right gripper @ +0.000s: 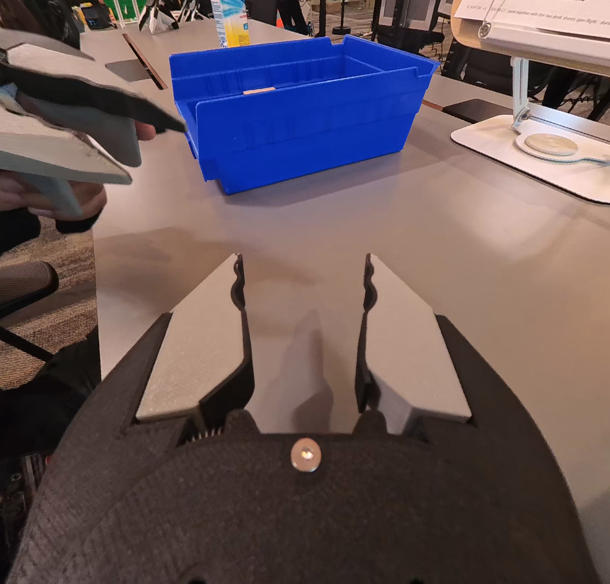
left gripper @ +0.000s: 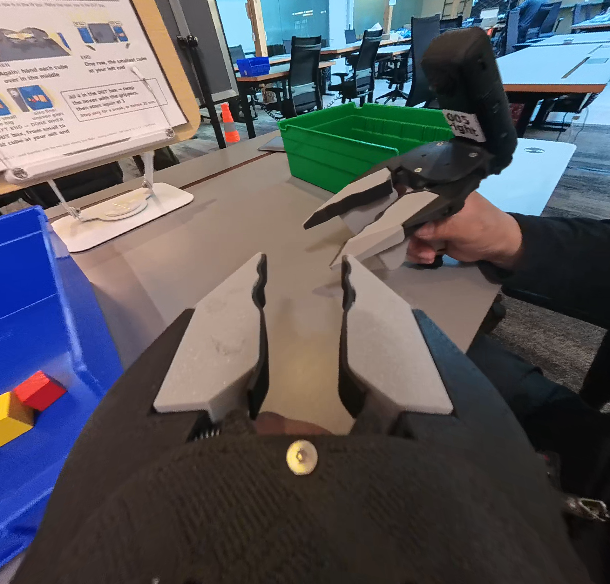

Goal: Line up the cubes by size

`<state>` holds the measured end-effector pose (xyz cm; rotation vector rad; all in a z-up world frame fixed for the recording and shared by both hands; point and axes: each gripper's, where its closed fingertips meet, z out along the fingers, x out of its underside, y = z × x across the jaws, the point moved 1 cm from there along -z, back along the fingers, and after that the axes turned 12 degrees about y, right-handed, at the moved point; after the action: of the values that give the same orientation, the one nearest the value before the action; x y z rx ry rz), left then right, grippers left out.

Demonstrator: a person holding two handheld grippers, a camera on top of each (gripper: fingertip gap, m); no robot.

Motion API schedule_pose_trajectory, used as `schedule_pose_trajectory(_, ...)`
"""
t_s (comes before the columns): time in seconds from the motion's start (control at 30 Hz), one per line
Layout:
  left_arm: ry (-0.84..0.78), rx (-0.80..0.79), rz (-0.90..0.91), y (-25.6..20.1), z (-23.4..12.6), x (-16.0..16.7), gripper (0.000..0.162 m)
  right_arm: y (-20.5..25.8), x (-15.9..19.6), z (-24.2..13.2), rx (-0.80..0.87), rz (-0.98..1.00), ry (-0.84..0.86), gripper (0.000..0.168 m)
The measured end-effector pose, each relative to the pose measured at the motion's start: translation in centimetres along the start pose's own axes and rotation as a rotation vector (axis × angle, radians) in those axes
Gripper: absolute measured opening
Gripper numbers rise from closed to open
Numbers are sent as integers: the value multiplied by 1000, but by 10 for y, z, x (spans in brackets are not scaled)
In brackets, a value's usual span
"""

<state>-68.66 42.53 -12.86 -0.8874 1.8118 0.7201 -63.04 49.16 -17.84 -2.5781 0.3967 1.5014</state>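
Observation:
A red cube and a yellow cube lie touching inside the blue bin at the lower left of the left wrist view. My left gripper is open and empty above the grey table, just right of that bin. My right gripper is open and empty, held close in front of the left one, its tips near the left's right fingertip. In the right wrist view my right gripper is open over bare table, facing the blue bin. The left gripper shows at the left edge. A tan flat edge shows inside the bin.
A green bin stands at the back right of the grey table. A white stand with an instruction sheet is at the back left, also in the right wrist view. A tall canister stands behind the blue bin. Office chairs and desks are beyond.

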Motion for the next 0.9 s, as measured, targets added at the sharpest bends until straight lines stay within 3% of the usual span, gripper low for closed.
schedule_pose_trajectory(0.5, -76, -283, -94, 108, -64, -12, 42, 2, 2, 3, 9, -17, 14, 71)
schedule_pose_trajectory(0.77, -83, -326, -146, 140, -64, -11, 40, 1, 2, 4, 13, -11, 18, 71)
schedule_pose_trajectory(0.9, 37, -360, -116, 156, -58, 0, 40, -2, 4, 5, 46, -27, 30, 72)
